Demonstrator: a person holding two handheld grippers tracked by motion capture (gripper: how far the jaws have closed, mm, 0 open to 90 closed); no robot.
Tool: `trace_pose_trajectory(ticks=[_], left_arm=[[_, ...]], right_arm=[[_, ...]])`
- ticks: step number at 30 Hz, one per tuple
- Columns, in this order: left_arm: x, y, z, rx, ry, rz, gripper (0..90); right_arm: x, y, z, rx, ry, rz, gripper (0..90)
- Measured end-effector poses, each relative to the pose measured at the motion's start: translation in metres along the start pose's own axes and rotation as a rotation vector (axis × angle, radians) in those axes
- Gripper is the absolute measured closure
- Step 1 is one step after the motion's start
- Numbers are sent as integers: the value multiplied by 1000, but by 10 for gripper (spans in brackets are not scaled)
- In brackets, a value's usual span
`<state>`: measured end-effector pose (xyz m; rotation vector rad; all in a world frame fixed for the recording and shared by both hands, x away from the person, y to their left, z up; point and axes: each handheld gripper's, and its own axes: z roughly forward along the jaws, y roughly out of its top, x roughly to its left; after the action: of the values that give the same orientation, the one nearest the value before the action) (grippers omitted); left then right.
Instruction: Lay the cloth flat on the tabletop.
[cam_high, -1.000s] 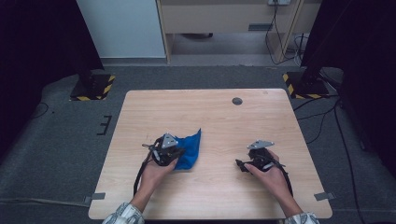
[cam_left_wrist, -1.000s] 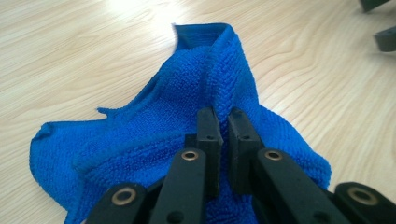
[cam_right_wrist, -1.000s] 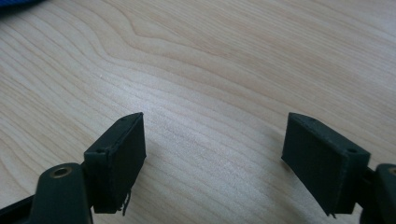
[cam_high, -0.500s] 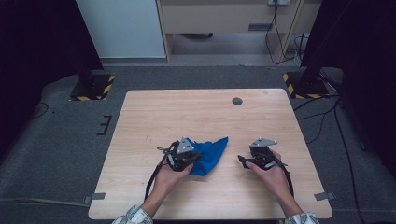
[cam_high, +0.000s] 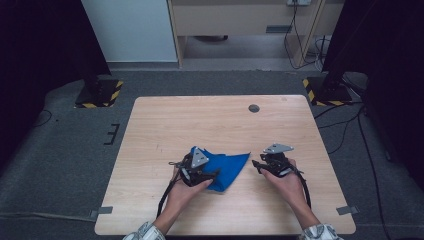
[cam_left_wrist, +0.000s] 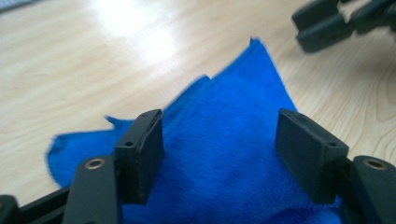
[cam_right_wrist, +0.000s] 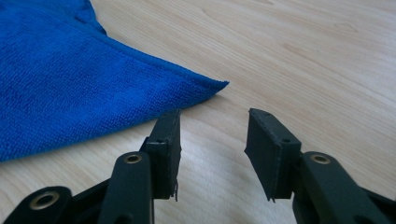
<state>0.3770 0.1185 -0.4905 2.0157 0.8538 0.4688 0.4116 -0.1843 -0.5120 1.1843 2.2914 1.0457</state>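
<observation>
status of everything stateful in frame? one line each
blue cloth: crumpled, lying on the table, one corner stretched toward the right gripper
left gripper: open, jaws astride the cloth, not clamped on it
right gripper: open, jaws holding nothing, just short of the cloth corner
wooden table: bare apart from the cloth, dark round grommet near the far edge

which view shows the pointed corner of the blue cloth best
The right gripper view: the blue cloth ends in a sharp corner lying flat on the table, close and in focus. The high view shows that corner small, and the left gripper view shows it farther off and blurred.
</observation>
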Motion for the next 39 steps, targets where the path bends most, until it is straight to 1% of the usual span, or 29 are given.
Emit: trace_pose_trajectory(ticks=[1,2,3,4,5,6,8,9,10,11,13,14,15,16,17,18,20,22,23,24,25,26,29,32,34,36,37,38,39], left_arm=[[0,0,0,0,0,0,324],[8,1,-9,-24,24,-4,326],[8,1,-9,-24,24,-4,330],[18,2,-17,-50,50,-18,335],[18,2,-17,-50,50,-18,335],[27,1,-23,-71,69,-40,337],[35,0,-25,-75,93,-52,338],[35,0,-25,-75,93,-52,340],[42,-3,-26,-68,112,-53,342],[44,-5,-26,-63,123,-55,343],[50,-8,-26,-59,140,-63,346],[50,-8,-26,-59,140,-63,348],[54,-10,-27,-59,157,-73,349],[56,-10,-27,-60,164,-75,350],[58,-11,-28,-61,168,-77,350],[58,-11,-28,-61,168,-77,352],[62,-14,-28,-54,182,-77,356],[63,-15,-27,-51,181,-78,365],[63,-15,-27,-51,181,-78,370],[62,-15,-27,-46,180,-71,372],[62,-15,-27,-46,180,-71,374],[61,-16,-27,-44,178,-67,378],[62,-17,-27,-39,180,-67,382],[63,-18,-27,-35,180,-71,387],[63,-20,-27,-21,172,-71,406],[62,-21,-27,-12,168,-68,418],[60,-23,-27,0,153,-63,433],[60,-23,-27,0,153,-63,445],[58,-24,-27,14,137,-58,457]], right_arm=[[0,0,0,0,0,0,562],[1,2,2,-3,3,-1,592],[1,2,2,-3,3,-1,592],[2,4,5,-8,-1,0,620],[2,4,5,-8,-1,0,620],[3,6,9,-14,3,5,634],[4,8,13,-22,16,22,628],[4,8,13,-22,16,22,628],[6,11,18,-21,22,20,583],[7,12,20,-22,25,25,560],[9,13,26,-18,37,51,506],[9,13,26,-18,37,51,506],[12,15,33,-9,40,57,446],[15,16,36,-2,37,56,424],[17,17,39,5,31,43,408],[20,17,42,11,26,33,413],[25,17,46,21,23,15,444],[29,17,48,27,13,-17,529],[29,17,48,27,13,-17,529],[32,17,46,26,9,-37,640],[32,17,46,26,9,-37,640],[31,17,44,21,11,-46,744],[29,16,41,17,26,-41,856],[27,17,39,7,33,-36,874],[25,19,33,-11,27,-20,877],[24,19,31,-13,26,-18,877],[21,18,30,-9,16,-12,877],[19,17,31,-5,14,-9,877],[18,16,31,2,10,-6,877]])
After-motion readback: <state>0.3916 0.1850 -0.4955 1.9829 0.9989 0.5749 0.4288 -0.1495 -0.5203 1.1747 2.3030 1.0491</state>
